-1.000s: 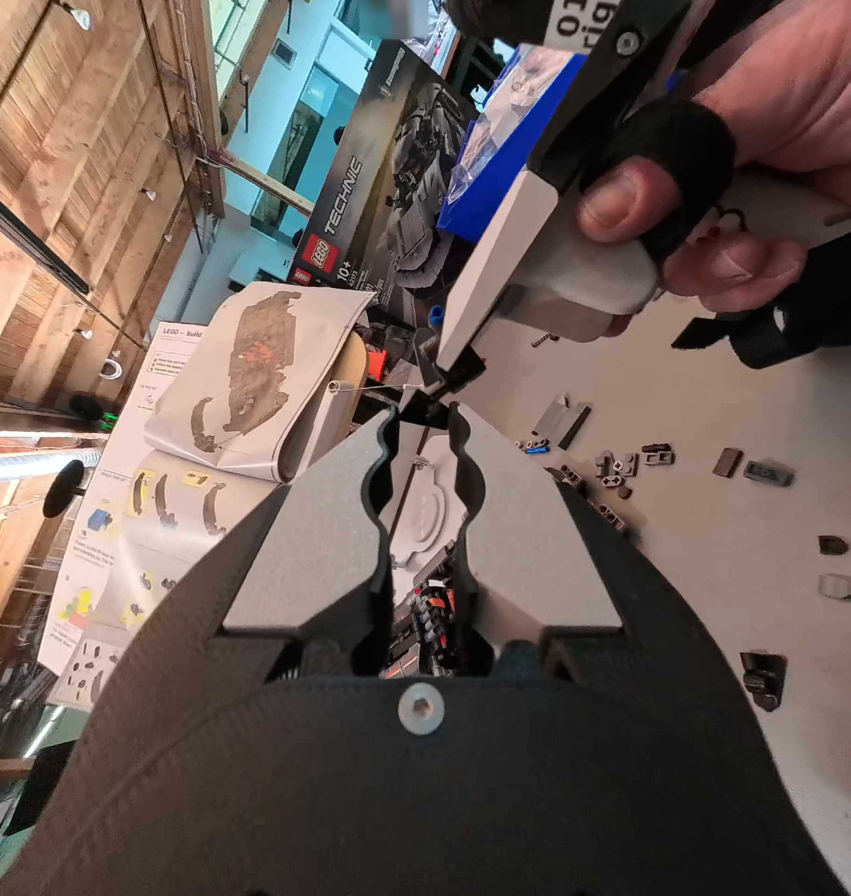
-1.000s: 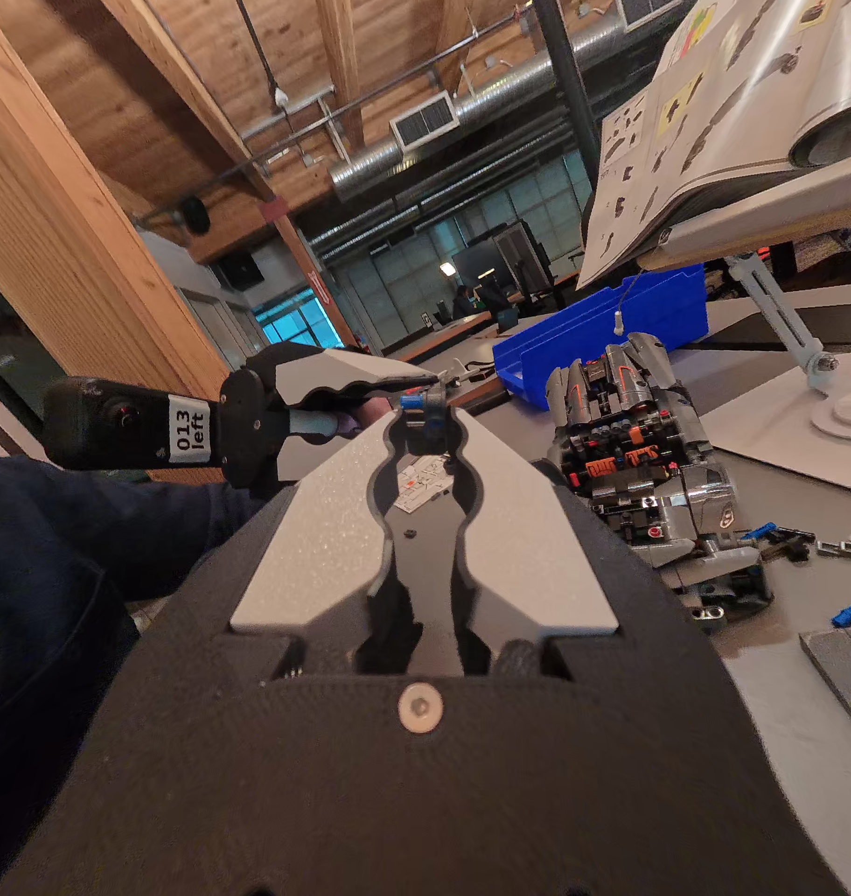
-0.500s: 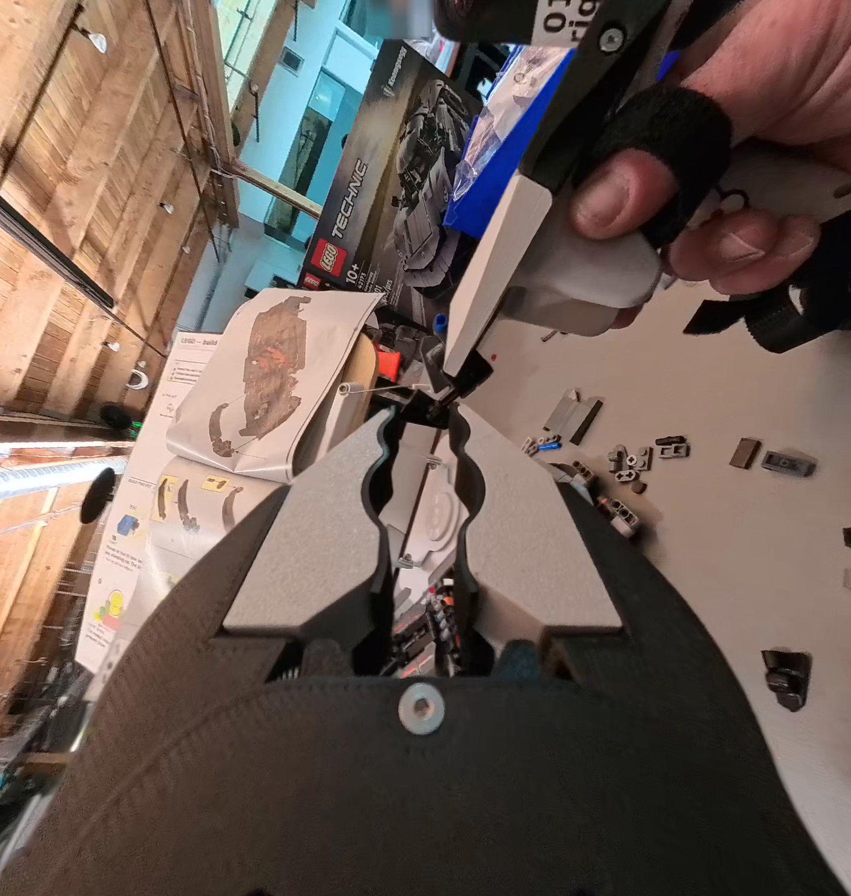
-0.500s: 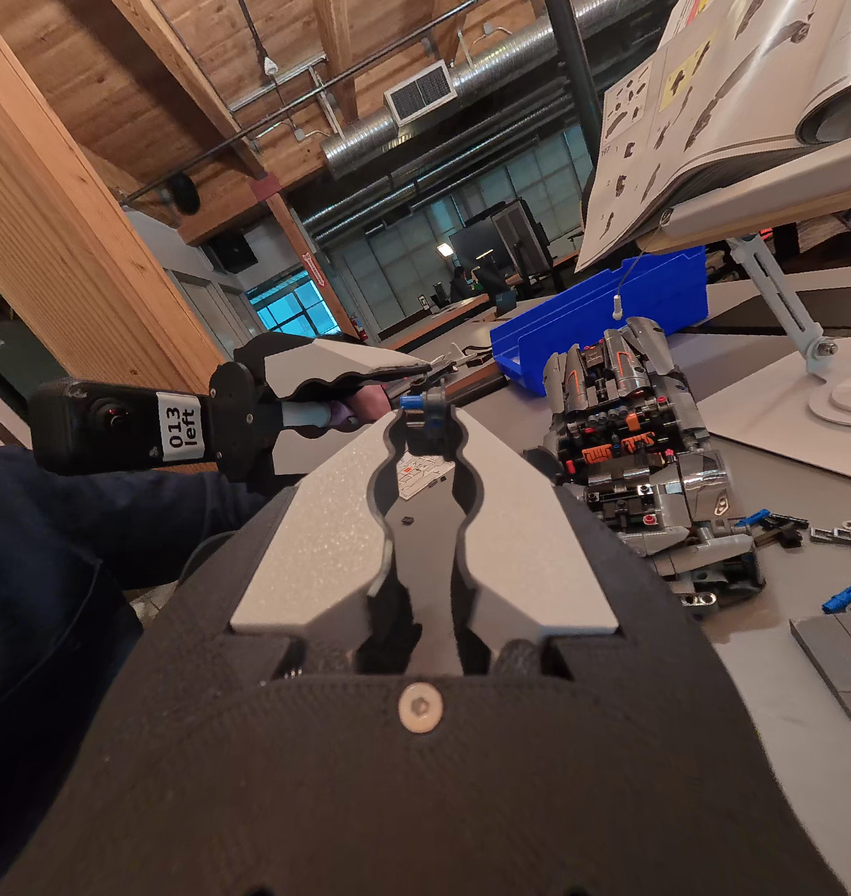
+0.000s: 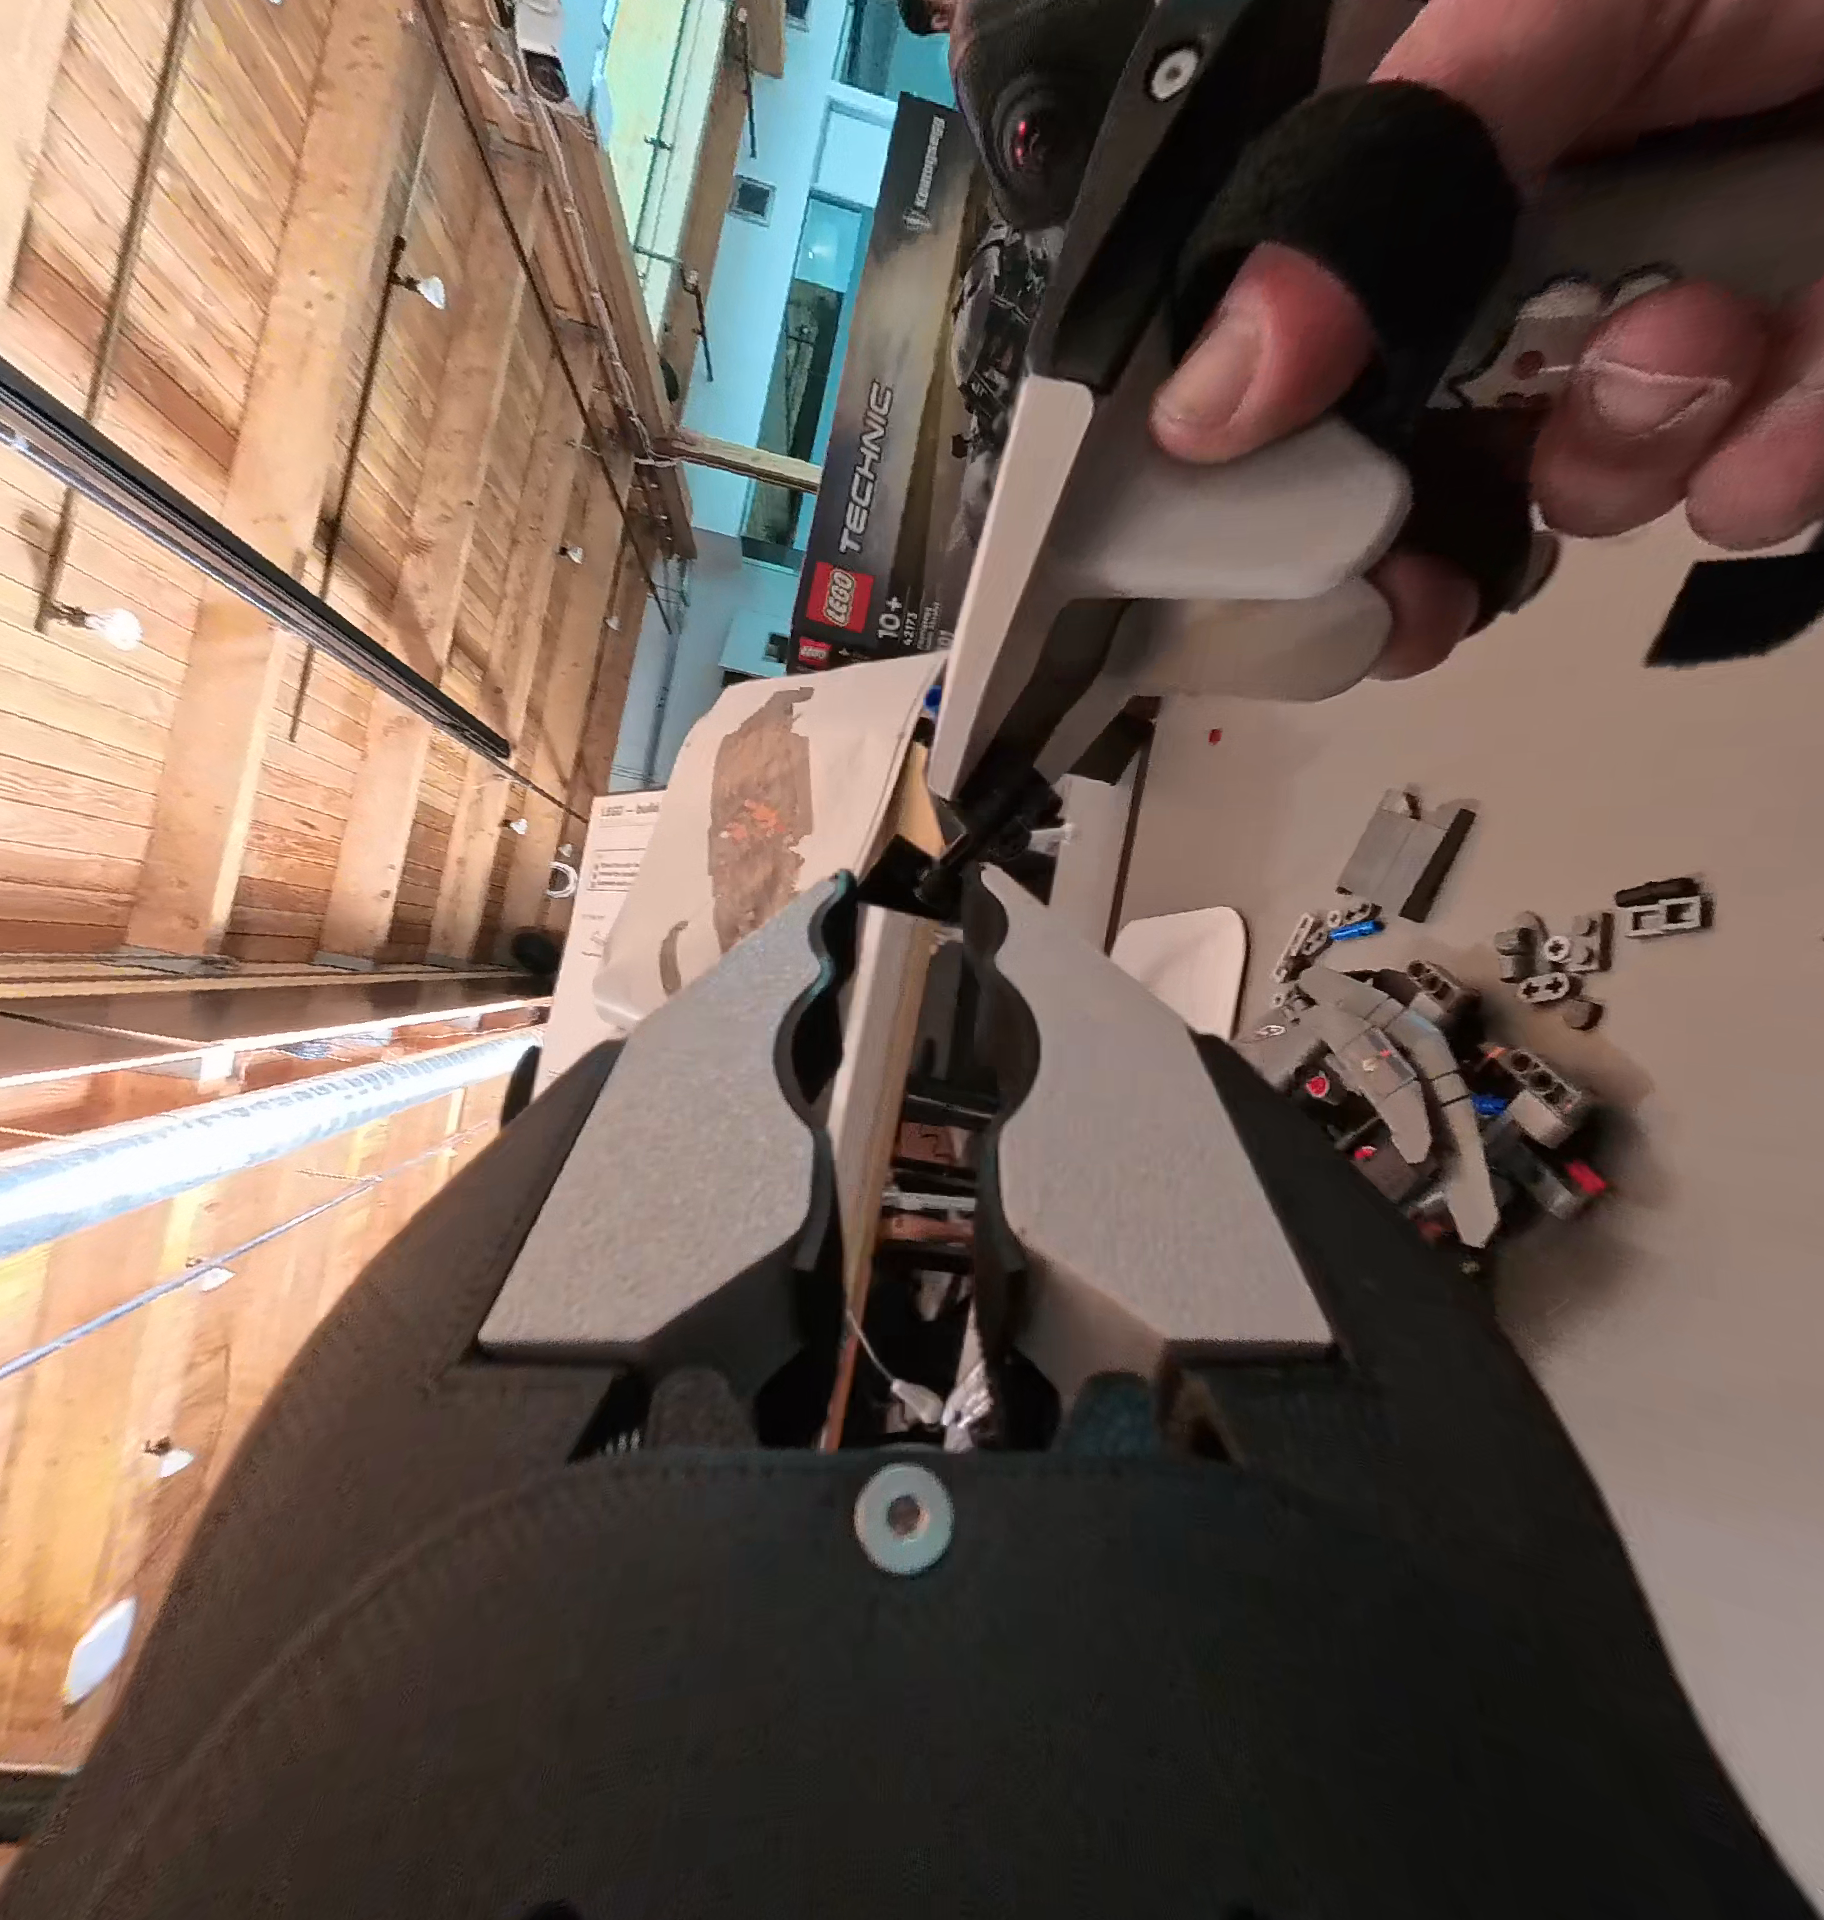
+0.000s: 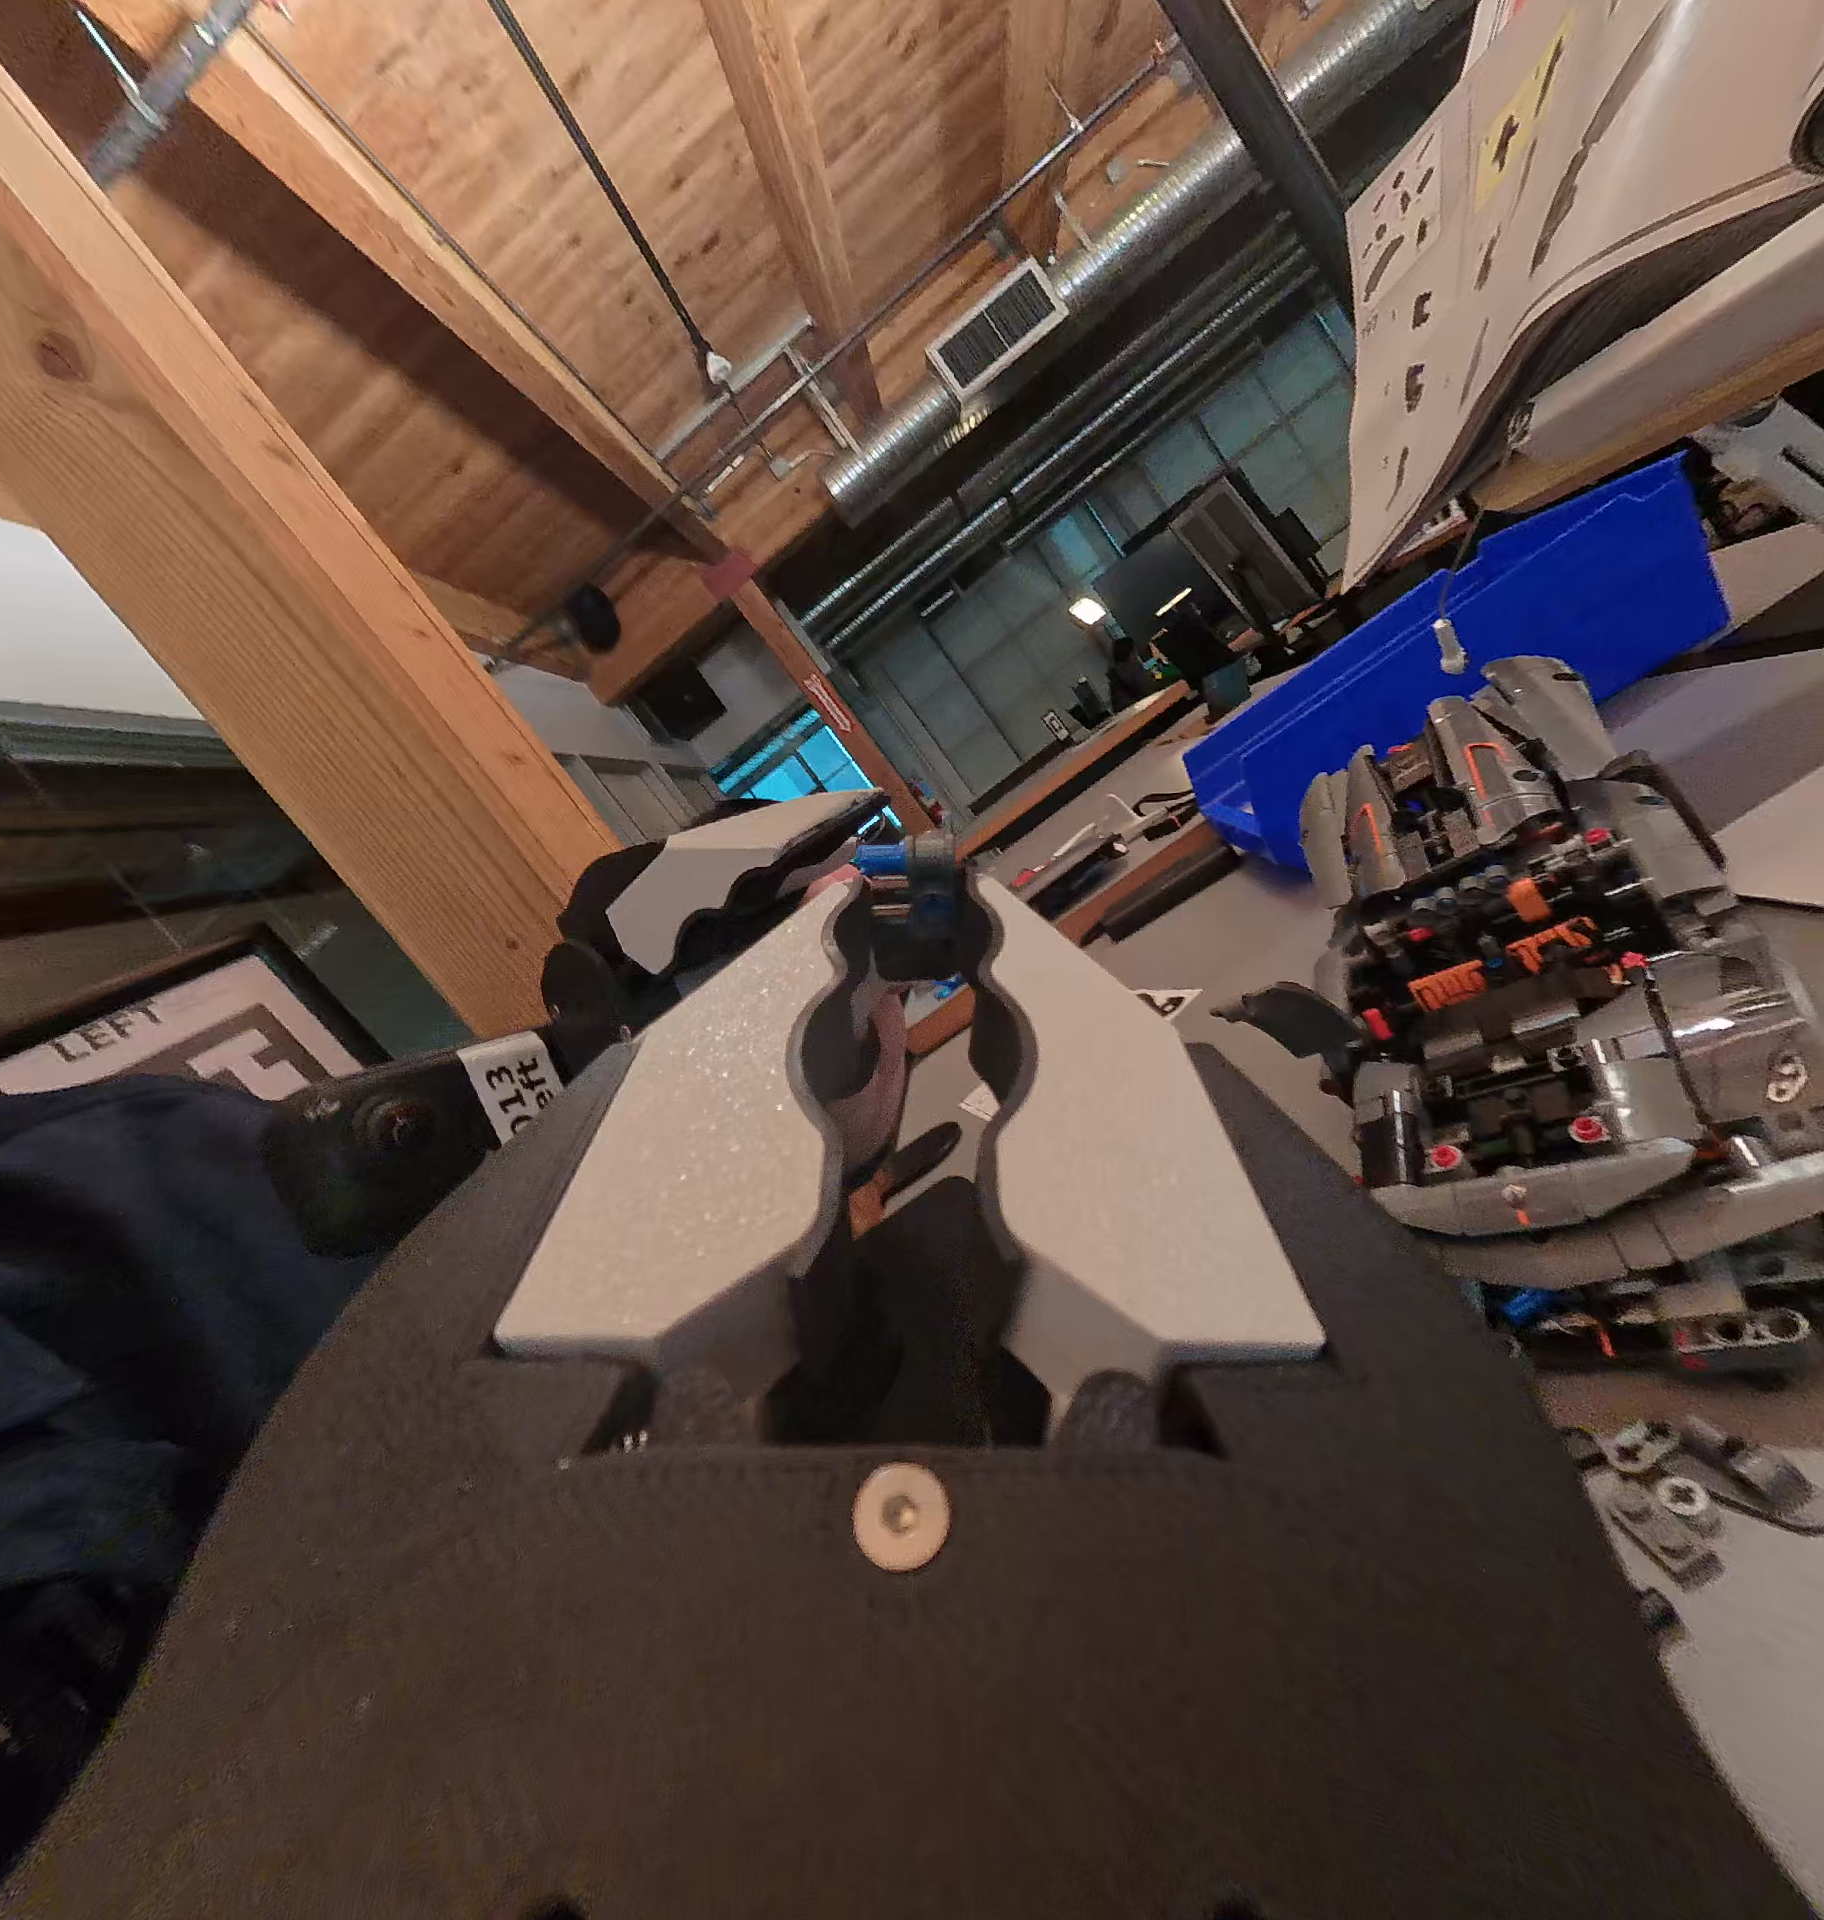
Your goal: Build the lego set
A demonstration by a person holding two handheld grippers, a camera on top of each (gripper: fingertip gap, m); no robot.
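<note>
Lego connector (image 6: pixel 927 902), small, black with a blue pin, sits pinched at the tips of the right gripper (image 6: pixel 913 914), clear of the table. Left gripper (image 5: pixel 913 899) meets it tip to tip; whether it clamps the piece I cannot tell. Piece looks light, rigid, slick plastic: hold by the flat sides. Part-built grey car model (image 6: pixel 1573 966) rests on the table (image 6: pixel 1251 914) nearby.

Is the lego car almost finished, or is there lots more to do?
A good part looks done: the grey car body already stands built on the table. In hand now: the right tongs pinch a small black-and-blue piece, with the left tongs meeting it. Left to do: loose pieces still lie on the table, so more building remains.
</note>
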